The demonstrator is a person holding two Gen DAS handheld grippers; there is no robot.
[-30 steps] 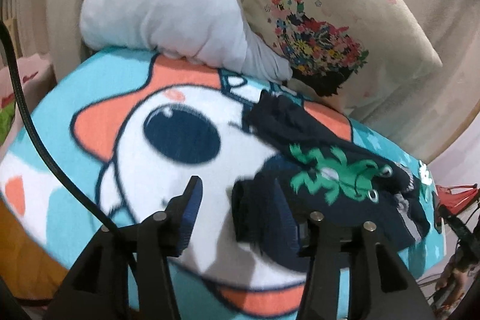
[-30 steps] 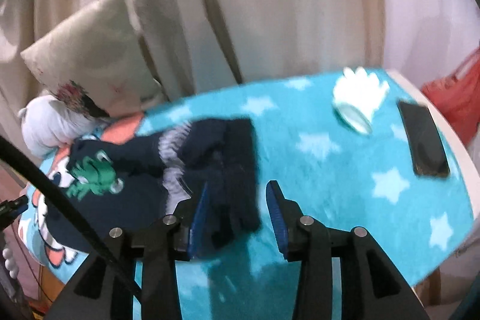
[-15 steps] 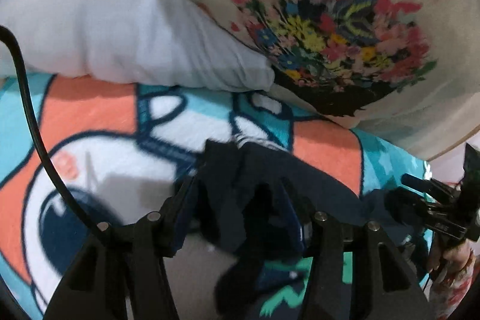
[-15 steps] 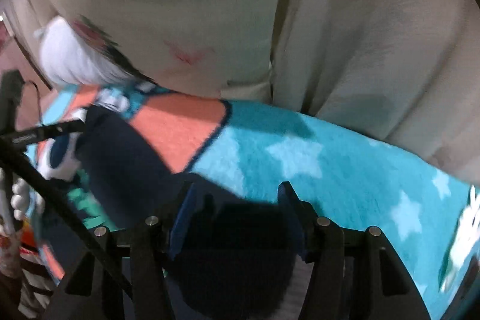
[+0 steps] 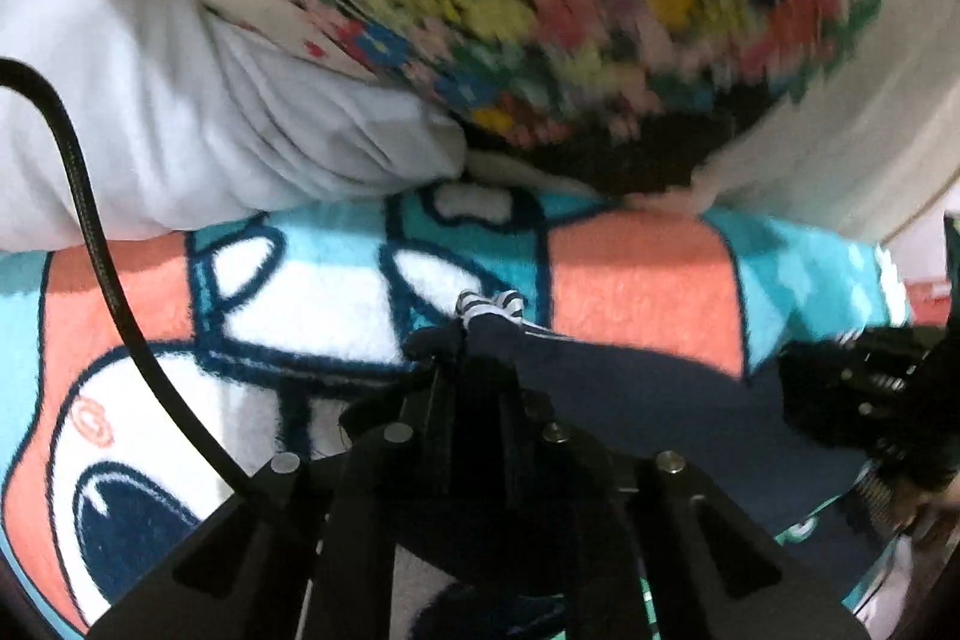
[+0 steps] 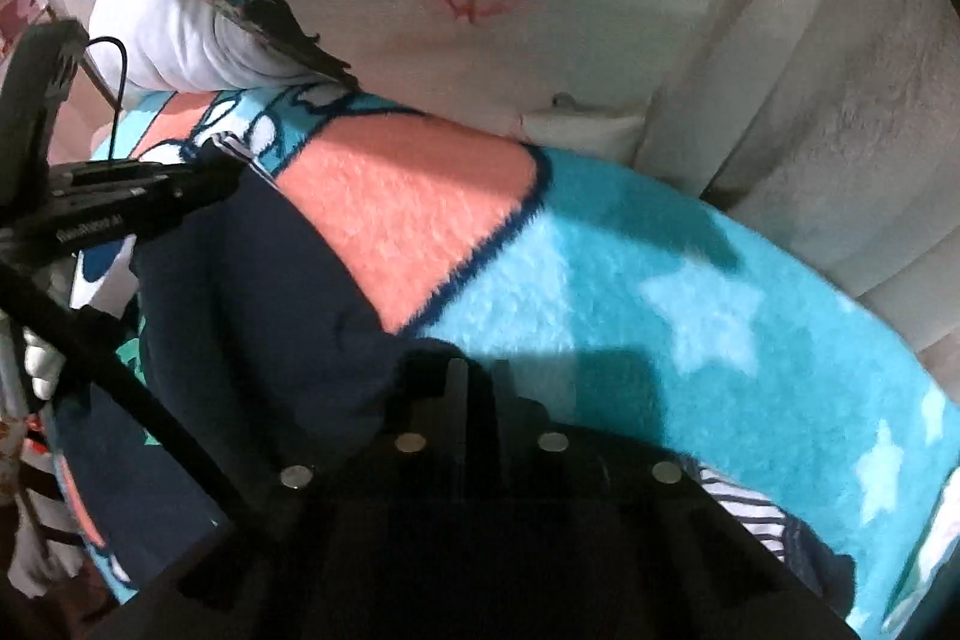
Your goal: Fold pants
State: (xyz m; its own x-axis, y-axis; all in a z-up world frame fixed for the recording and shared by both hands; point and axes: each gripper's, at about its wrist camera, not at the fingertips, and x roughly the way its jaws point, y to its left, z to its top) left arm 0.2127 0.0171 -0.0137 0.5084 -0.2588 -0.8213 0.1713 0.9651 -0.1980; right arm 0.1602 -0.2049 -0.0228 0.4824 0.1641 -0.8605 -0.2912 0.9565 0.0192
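Both grippers' jaws clamp the navy pants [image 5: 630, 400], stretched flat between them.

Cartoon fleece blanket [image 6: 630, 280], floral cushion [image 5: 600, 10], white pillow [image 5: 210, 112], cream curtain [image 6: 810, 130] behind.

Fuzzy fleece blanket [image 6: 600, 280], matt navy cloth pants [image 6: 252, 292], smooth white pillow [image 5: 180, 112].
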